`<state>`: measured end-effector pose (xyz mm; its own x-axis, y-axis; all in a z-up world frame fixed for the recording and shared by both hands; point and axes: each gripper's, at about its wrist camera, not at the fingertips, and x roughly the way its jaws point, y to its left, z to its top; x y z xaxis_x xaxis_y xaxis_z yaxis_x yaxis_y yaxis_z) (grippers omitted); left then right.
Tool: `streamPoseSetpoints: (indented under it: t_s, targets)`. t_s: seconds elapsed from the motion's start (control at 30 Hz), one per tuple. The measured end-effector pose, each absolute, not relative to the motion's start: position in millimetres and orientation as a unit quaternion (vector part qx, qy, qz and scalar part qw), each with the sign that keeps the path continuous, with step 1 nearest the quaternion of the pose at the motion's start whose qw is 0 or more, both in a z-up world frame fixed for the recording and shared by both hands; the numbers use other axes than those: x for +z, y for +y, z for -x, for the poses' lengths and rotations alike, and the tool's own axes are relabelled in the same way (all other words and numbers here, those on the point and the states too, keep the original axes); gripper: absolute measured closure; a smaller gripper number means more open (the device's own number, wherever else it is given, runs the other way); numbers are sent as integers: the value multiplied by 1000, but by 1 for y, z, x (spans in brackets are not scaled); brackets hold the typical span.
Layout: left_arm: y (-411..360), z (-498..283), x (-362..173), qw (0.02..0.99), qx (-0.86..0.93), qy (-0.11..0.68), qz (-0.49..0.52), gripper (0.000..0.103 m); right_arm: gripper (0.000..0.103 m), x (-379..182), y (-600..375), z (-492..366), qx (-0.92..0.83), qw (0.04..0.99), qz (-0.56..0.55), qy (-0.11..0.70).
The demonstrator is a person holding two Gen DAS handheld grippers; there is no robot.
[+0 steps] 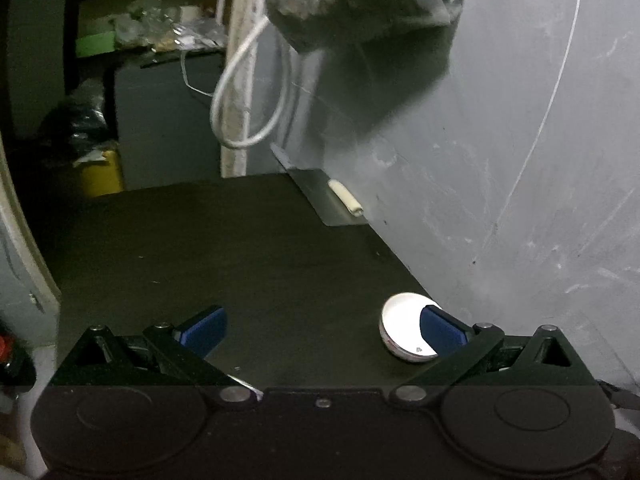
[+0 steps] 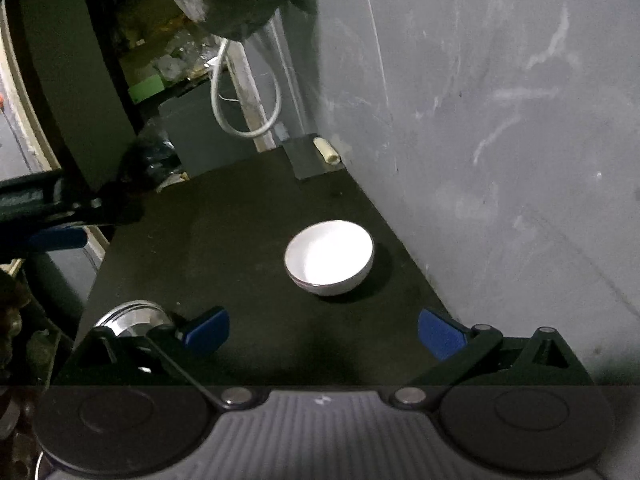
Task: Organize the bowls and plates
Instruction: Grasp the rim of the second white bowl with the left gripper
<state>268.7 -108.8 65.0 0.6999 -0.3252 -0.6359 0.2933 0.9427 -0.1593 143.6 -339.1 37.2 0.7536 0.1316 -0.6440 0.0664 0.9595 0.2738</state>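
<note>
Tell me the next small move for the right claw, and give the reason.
Probably ease the right claw forward and down toward the bowl. The claw is open and empty, and the bowl sits upright on the table just ahead of it, untouched.

A white bowl sits upright and empty on the dark surface. It lies near the grey wall.

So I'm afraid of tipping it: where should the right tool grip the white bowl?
Grip the white bowl by its rim, coming from above on the near side, one finger inside and one outside. It sits upright and open-mouthed on the dark table, and its rounded sides would likely slip. The right tool is open.
</note>
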Motion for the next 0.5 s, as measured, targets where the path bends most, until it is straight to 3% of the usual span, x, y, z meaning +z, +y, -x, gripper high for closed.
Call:
streamPoseSetpoints:
  t_s: [0.4, 0.5]
  targets:
    - [-153, -341, 2, 885, -235, 402, -3, 1, 0, -2, -348, -177, -15, 915, -207, 347]
    - [-159, -354, -9, 878, -244, 412, -10, 1, 10, -7, -351, -185, -33, 918, -216, 330]
